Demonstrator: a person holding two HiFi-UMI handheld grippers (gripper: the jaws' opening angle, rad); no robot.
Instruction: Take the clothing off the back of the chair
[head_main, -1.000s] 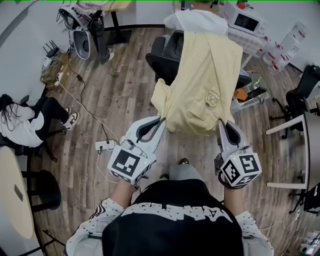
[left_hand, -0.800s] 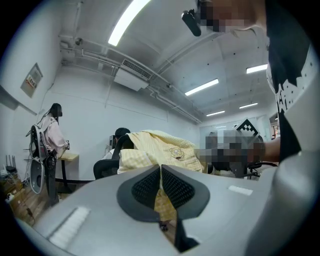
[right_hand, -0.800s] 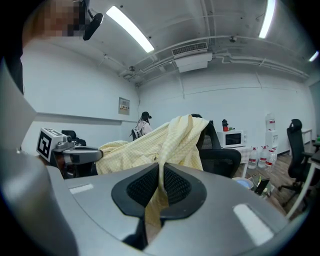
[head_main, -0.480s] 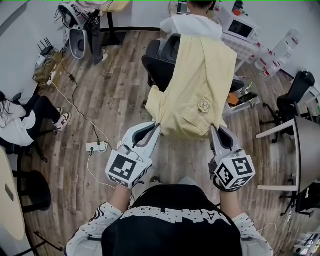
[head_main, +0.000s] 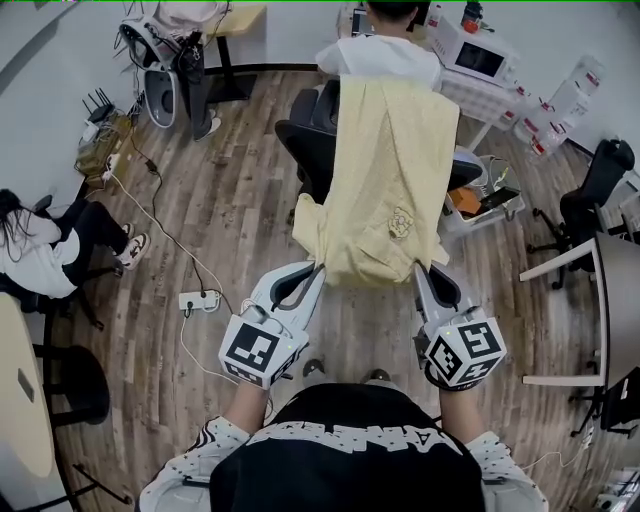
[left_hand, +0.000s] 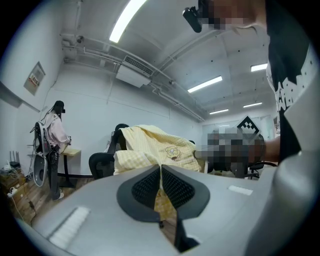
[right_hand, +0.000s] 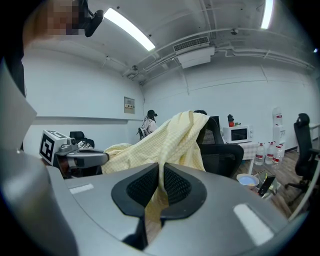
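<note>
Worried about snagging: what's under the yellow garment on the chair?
A black office chair: the yellow garment hangs over its backrest. Parts of the chair show at both sides; most of the backrest and seat is covered.

Wood floor (head_main: 235, 205): power strip (head_main: 199, 299), black chair (head_main: 305, 150); yellow garment (head_main: 390, 170) over chair.

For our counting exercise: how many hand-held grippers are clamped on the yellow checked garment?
2. The left hand-held gripper pinches the lower left corner of the yellow checked garment; the right hand-held gripper pinches its lower right corner.
</note>
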